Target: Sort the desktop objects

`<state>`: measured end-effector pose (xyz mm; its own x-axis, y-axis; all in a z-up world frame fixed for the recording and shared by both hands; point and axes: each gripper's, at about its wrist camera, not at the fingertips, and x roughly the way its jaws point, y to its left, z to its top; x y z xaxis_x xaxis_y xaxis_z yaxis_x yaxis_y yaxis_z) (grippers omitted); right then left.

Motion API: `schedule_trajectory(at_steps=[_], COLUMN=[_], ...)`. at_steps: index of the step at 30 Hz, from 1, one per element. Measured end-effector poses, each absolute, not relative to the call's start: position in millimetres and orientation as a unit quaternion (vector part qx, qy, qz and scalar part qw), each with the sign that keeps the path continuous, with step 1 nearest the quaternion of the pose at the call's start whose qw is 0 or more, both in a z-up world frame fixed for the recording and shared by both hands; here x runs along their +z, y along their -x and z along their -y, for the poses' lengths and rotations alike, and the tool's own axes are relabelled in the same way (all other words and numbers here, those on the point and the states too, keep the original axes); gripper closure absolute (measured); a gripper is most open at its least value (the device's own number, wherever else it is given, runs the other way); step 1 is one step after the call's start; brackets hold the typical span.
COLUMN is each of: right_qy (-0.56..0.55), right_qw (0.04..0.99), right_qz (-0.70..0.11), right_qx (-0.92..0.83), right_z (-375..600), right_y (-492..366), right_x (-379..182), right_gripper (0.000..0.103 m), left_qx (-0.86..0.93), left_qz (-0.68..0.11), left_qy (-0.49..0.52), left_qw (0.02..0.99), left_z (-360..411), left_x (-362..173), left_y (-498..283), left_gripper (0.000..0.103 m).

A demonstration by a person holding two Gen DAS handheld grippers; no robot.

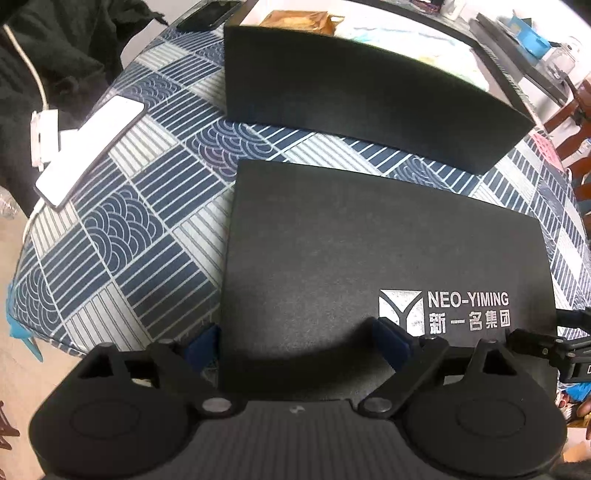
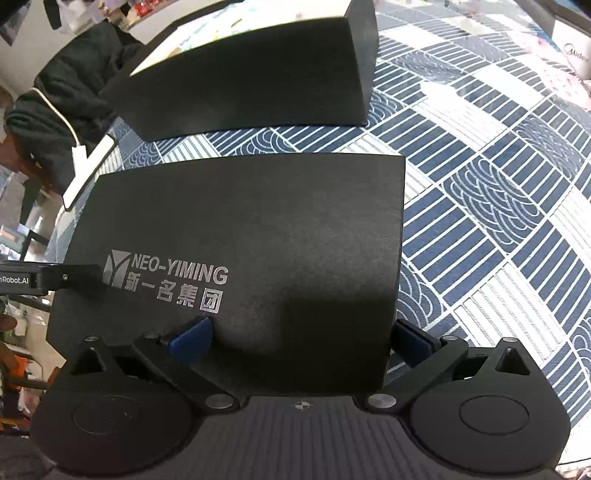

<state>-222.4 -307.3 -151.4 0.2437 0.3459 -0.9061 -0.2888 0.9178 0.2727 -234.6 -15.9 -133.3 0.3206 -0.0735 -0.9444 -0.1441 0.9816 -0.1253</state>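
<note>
**Two grippers at the near edge of a black box lid**

A flat black lid printed "NEO-YIMING" in silver lies on a table covered by a blue-and-white patterned cloth. Just beyond it, apart from it, sits an open black box with a pale interior.

The left gripper has its blue-padded fingers spread wide; one pad sits just outside the lid's left edge, the other over the lid near the logo. The right gripper is equally wide, straddling the lid's right edge. Whether either pad presses the lid cannot be told.

A white phone lies at the cloth's left edge, with a dark phone farther back.
</note>
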Motion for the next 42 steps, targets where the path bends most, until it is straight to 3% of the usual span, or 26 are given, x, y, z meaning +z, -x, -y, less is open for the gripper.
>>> schedule_trajectory(at_steps=[26,42], right_qy=[-0.083,-0.12], right_qw=[0.845,0.884], right_qz=[-0.516,-0.45], right_qx=[0.111,0.041], right_z=[418.4,493.7], right_y=[259.3,262.1], right_x=[-67.8,-23.1], right_gripper=[0.0,0.0], left_qx=[-0.097,-0.178], left_qz=[-0.543,-0.467], left_qy=[0.035,-0.029], left_qw=[0.833,0.865], left_z=[120.1,210.6], left_x=[-67.5,-5.1], left_y=[194.9,158.4], left_gripper=[0.0,0.0])
